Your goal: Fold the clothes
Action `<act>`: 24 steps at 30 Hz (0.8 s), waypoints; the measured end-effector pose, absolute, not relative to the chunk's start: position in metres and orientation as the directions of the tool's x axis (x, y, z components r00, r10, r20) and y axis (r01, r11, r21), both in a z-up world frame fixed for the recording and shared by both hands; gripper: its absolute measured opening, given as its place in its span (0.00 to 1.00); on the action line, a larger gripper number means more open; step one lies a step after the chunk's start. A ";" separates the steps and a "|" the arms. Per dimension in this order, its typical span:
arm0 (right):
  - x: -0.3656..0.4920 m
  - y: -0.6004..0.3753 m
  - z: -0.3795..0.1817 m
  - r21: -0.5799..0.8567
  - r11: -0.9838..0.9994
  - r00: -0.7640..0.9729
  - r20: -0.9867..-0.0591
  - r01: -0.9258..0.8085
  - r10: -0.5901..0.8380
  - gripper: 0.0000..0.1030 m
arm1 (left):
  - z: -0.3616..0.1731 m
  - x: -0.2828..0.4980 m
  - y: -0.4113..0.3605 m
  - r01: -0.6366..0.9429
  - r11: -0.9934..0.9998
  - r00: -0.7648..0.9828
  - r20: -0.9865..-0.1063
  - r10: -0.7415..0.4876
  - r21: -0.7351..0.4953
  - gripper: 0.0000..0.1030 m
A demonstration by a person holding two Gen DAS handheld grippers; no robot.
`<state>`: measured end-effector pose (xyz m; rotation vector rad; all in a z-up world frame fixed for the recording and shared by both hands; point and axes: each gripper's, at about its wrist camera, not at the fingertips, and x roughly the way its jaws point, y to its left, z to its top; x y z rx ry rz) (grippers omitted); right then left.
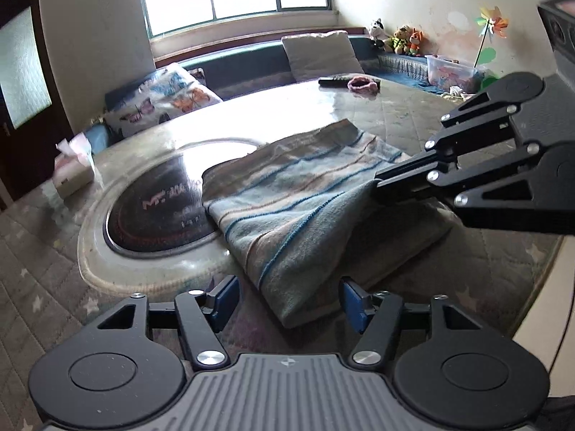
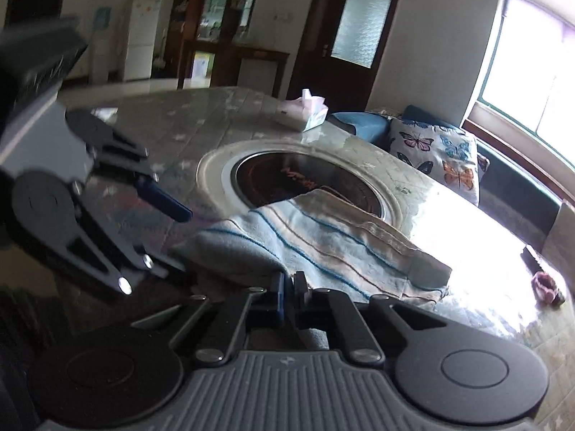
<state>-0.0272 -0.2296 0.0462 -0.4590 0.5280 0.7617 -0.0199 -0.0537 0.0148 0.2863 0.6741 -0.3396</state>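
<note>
A folded cloth (image 1: 287, 194) with pale blue, tan and dark blue stripes lies on the round table (image 1: 395, 107), partly over a dark inset hotplate (image 1: 154, 215). My left gripper (image 1: 289, 303) is open, its blue pads (image 1: 224, 301) standing either side of the cloth's near corner without pressing it. My right gripper (image 1: 375, 186) comes in from the right and is shut on the cloth's raised right edge. In the right wrist view the right gripper (image 2: 289, 287) has its pads together at the cloth (image 2: 323, 237), and the left gripper (image 2: 181, 242) stands open at the left.
A tissue box (image 1: 72, 172) sits at the table's left edge. A remote (image 1: 334, 80) and a pink fuzzy item (image 1: 363, 84) lie at the far side. Behind the table, a bench holds a butterfly cushion (image 1: 161, 97) below the window.
</note>
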 end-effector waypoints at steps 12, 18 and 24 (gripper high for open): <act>-0.030 -0.234 0.051 -0.170 0.651 0.605 -0.590 -0.740 0.534 0.04 | 0.003 -0.017 -0.049 0.346 0.915 0.746 -0.653 -0.134 0.209 0.28; -0.035 -0.233 0.043 -0.161 0.623 0.568 -0.624 -0.765 0.537 0.15 | 0.005 -0.017 -0.038 0.304 0.940 0.736 -0.665 -0.127 0.157 0.24; -0.034 -0.246 0.033 -0.156 0.650 0.569 -0.659 -0.743 0.492 0.18 | 0.003 -0.019 -0.036 0.291 0.946 0.739 -0.662 -0.129 0.140 0.10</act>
